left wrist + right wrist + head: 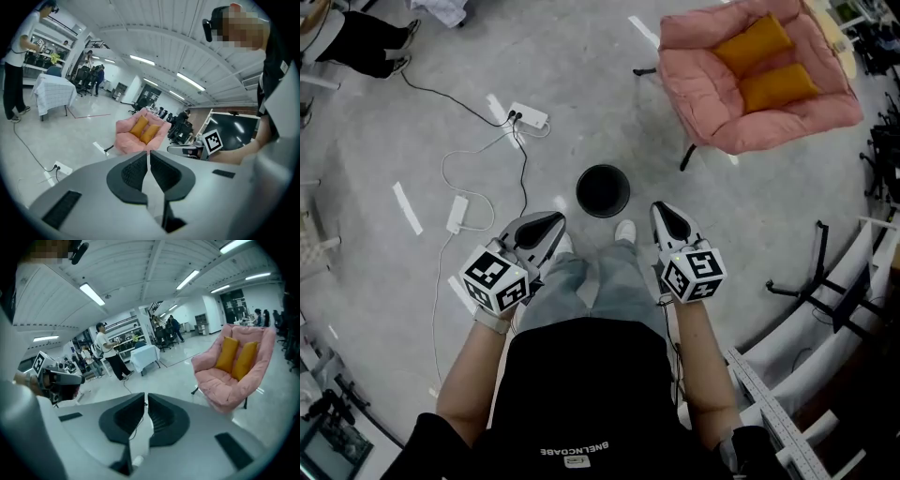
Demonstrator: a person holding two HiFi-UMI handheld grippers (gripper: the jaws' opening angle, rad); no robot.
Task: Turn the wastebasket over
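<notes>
A black round wastebasket (603, 190) stands upright on the grey floor, its open mouth facing up, just ahead of the person's shoes. My left gripper (551, 221) hangs to its lower left, shut and empty. At the basket's lower right my right gripper (664, 214) is also shut with nothing in it. Both are apart from the basket. In the left gripper view the left gripper (148, 155) has its jaws together, and the other gripper's marker cube (213, 141) shows at the right. The right gripper (146, 398) likewise shows jaws together. The basket is in neither gripper view.
A pink padded chair (759, 80) with orange cushions (766, 64) stands at the far right. A white power strip (529, 116) and cables (478, 150) lie on the floor to the left. White tape strips (406, 208) mark the floor. Black frames and white rails (830, 291) crowd the right edge.
</notes>
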